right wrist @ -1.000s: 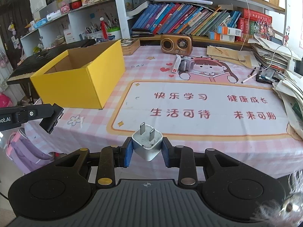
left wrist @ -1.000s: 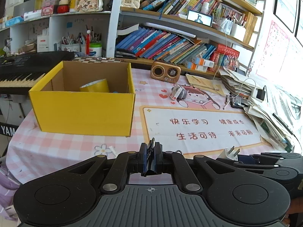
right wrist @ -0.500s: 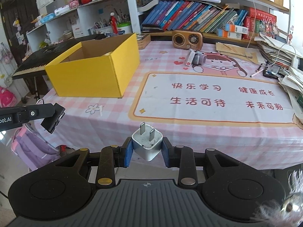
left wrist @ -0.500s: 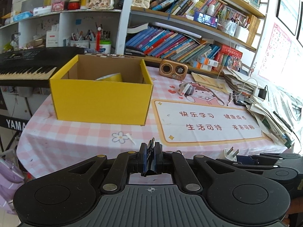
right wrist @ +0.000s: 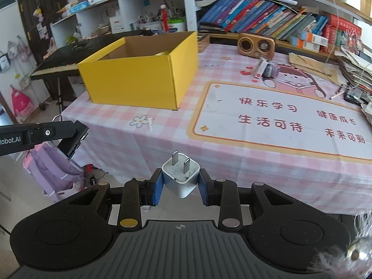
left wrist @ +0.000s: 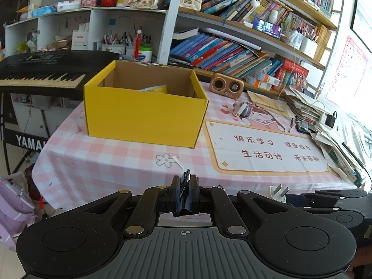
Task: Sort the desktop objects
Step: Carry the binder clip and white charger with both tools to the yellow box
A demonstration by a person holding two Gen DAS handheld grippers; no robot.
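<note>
My right gripper [right wrist: 180,187] is shut on a white two-prong charger plug [right wrist: 181,176], prongs up, held in front of the table's near edge. The plug also shows in the left wrist view [left wrist: 278,193]. My left gripper [left wrist: 184,194] is shut on a thin dark binder clip [left wrist: 185,186], also off the table's front edge. An open yellow cardboard box [left wrist: 144,114] stands on the pink checked tablecloth at the left, with a yellow tape roll [left wrist: 154,89] inside. The box shows in the right wrist view [right wrist: 139,79]. My left gripper's side [right wrist: 46,134] is at the left there.
A wooden retro radio [left wrist: 226,85], a small grey and white item [left wrist: 241,110] and a printed desk mat [left wrist: 265,148] lie on the table. Paper stacks [left wrist: 337,134] fill the right edge. A keyboard [left wrist: 41,74] and bookshelves stand behind. A purple bag [right wrist: 53,169] hangs below.
Both grippers have drawn back from the table with their objects still held; the box and mat look farther away and the table's front edge has come into view.
</note>
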